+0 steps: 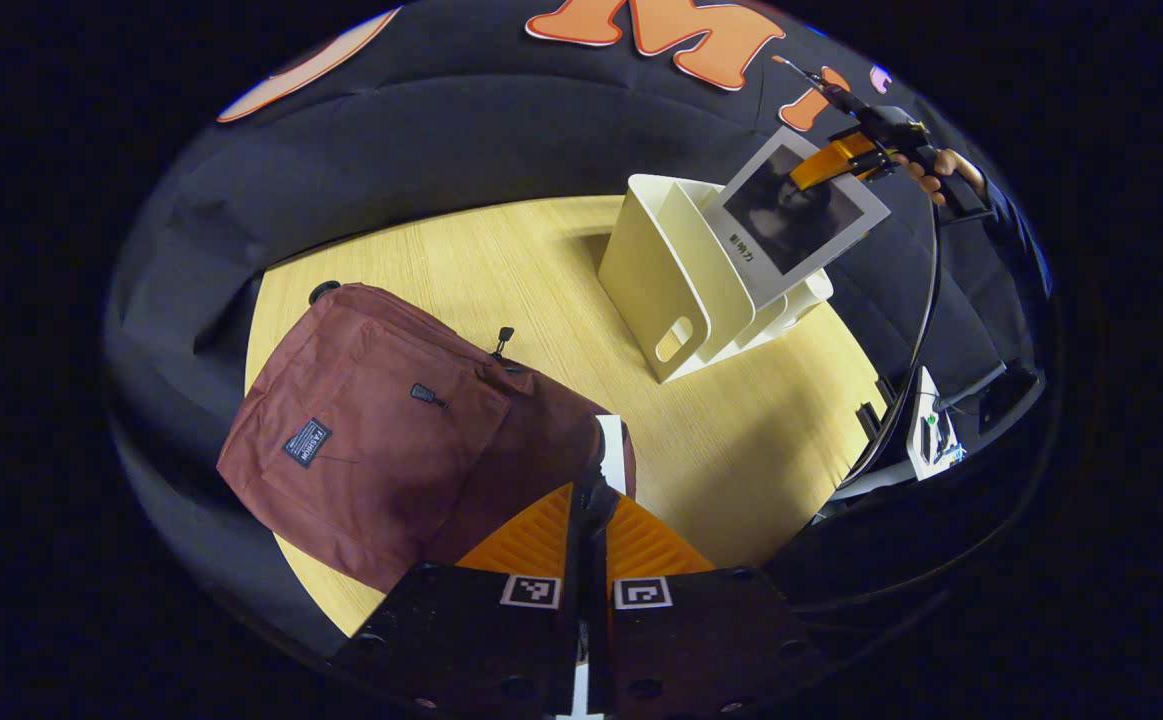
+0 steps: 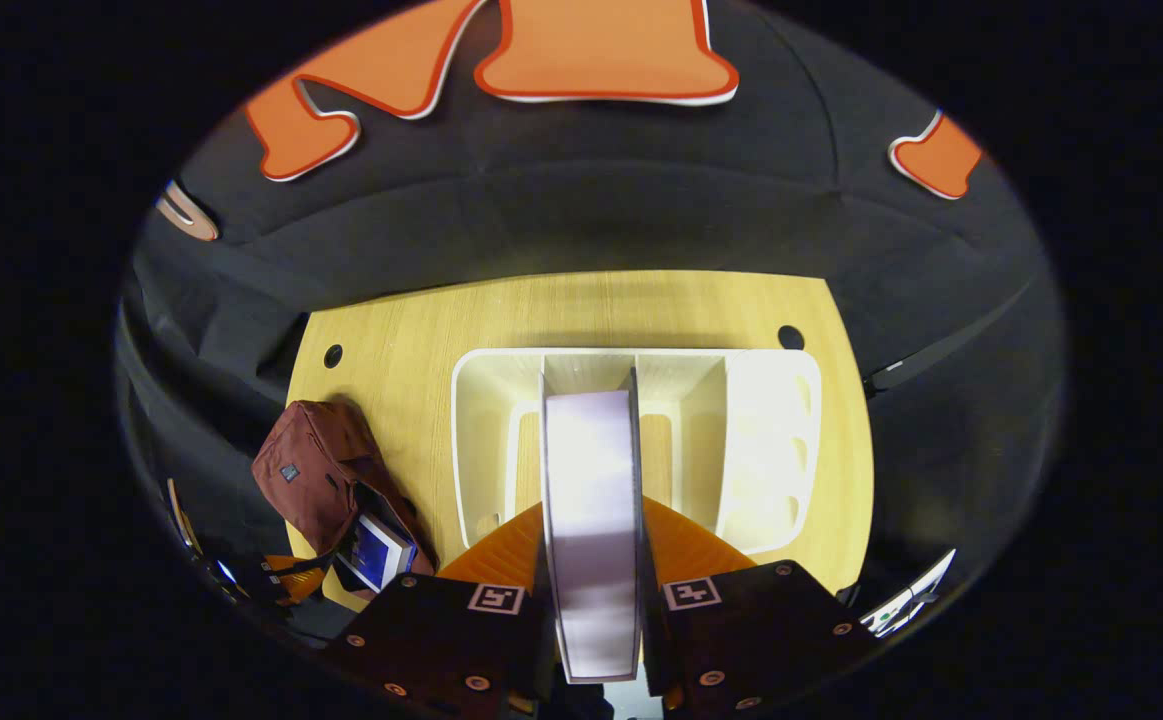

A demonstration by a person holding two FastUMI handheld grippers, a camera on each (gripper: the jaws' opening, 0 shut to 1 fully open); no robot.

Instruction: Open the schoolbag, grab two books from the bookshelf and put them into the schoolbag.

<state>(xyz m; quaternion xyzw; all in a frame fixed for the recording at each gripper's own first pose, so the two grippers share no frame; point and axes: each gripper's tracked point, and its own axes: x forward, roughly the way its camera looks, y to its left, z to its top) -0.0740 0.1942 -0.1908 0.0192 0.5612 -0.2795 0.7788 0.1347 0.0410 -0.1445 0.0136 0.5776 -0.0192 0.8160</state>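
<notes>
The maroon schoolbag (image 1: 371, 420) lies on the wooden table (image 1: 741, 440), left of my left gripper (image 1: 589, 495). That gripper is shut on a thin blue book (image 1: 613, 450) whose far end sits in the bag's open mouth. The right gripper view shows the same book (image 2: 378, 552) in the bag (image 2: 306, 465), with the left gripper (image 2: 286, 583) beside it. My right gripper (image 2: 591, 520) is shut on a second book (image 2: 591, 450), seen edge-on above the white bookshelf (image 2: 761, 440). From the left gripper view this grey-covered book (image 1: 791, 215) hangs tilted over the bookshelf (image 1: 661, 270), held by the right gripper (image 1: 846, 160) and a hand.
The bookshelf stands at the table's back right and its slots look empty. A cable (image 1: 926, 300) and a small white device (image 1: 931, 440) lie past the table's right edge. Two round holes (image 2: 332, 355) mark the table's far corners.
</notes>
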